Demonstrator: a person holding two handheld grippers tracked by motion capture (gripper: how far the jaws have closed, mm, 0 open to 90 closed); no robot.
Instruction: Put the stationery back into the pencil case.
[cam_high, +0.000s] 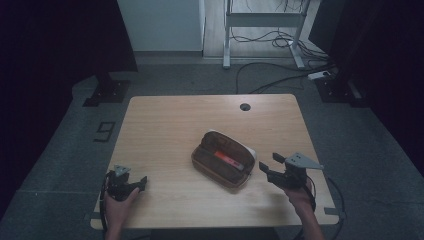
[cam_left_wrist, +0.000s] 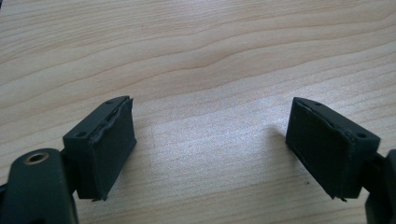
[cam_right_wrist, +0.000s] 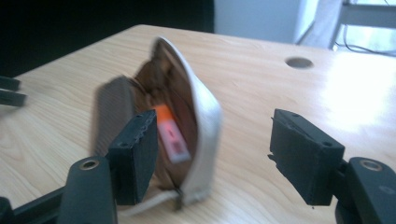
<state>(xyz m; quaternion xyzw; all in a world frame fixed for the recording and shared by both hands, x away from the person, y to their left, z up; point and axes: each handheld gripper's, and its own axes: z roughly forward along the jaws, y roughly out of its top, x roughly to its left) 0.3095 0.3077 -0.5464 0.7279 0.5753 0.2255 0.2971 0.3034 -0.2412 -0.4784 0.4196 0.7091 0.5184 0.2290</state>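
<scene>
**Open pencil case on the desk, both hand-held grippers spread and empty**

One wooden desk (cam_high: 165, 125) carries everything, with a single cable hole (cam_high: 244, 106) near its far edge. Beyond it, on the floor, stand a white frame and a tangle of cables.

One pencil case (cam_high: 223, 159) lies right of the desk's centre, slanted, its brown lining turned up and its pale outer shell showing along the far side. It lies unzipped and gaping, which leaves its contents reachable from above. Inside sits one orange-red item (cam_high: 228, 158), probably a pen or marker; the right gripper view is blurred, so its kind stays uncertain.

Two hand-held grippers are in play. The right hand-held gripper (cam_high: 267, 164) hovers just beside the case's right end, jaws spread with nothing between them, pointed at the case's near end as though lined up for a reach. In its own view the case's near end (cam_right_wrist: 187, 140) stands close ahead, partly behind the left jaw.

The left hand-held gripper (cam_high: 141, 183) rests low near the desk's front left corner, well apart from the case, jaws spread over bare wood (cam_left_wrist: 205, 140), seemingly parked out of the way.
</scene>
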